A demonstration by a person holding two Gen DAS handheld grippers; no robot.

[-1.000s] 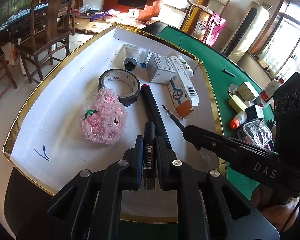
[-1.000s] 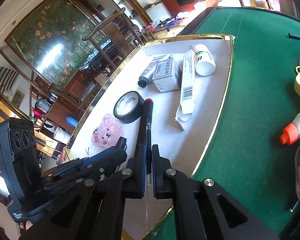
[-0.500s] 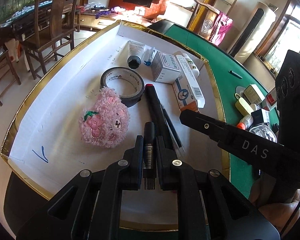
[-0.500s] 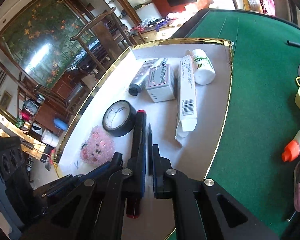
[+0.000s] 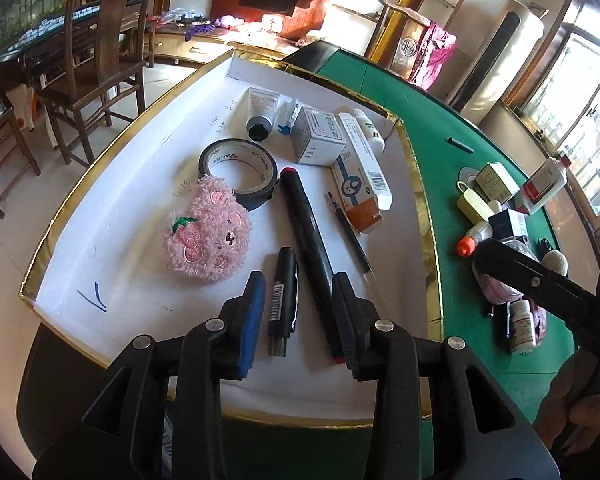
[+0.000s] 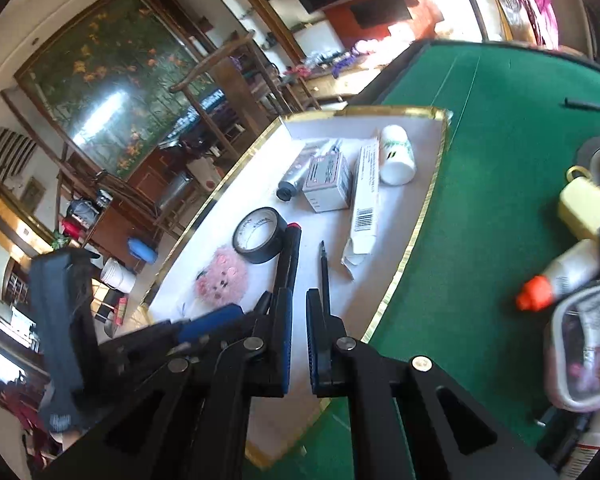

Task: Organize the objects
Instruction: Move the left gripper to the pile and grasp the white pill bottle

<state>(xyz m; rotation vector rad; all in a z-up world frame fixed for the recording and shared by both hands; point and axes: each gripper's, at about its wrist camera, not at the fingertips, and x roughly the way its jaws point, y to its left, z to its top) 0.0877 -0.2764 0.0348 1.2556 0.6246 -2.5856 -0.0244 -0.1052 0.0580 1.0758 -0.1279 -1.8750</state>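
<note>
Let go of now: short black pen (image 5: 283, 295) lying flat in white tray (image 5: 112, 240), between opening left claw (image 5: 298, 312) pads, untouched. Beside long black marker (image 5: 306, 240), thin pen (image 5: 350, 238). Shut, empty right claw (image 6: 298, 332) lifted above tray, on green counter (image 5: 448, 184).

The right tongs (image 6: 298, 344) hide the thin pen's (image 6: 324, 276) near end; the orange-capped bottle (image 6: 556, 276) is blurred.

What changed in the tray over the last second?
Left gripper jaws are opening, letting go of the short black pen, now lying in the tray. Right gripper left the thin pen beside the long marker and pulled back. Everything else stayed.
</note>
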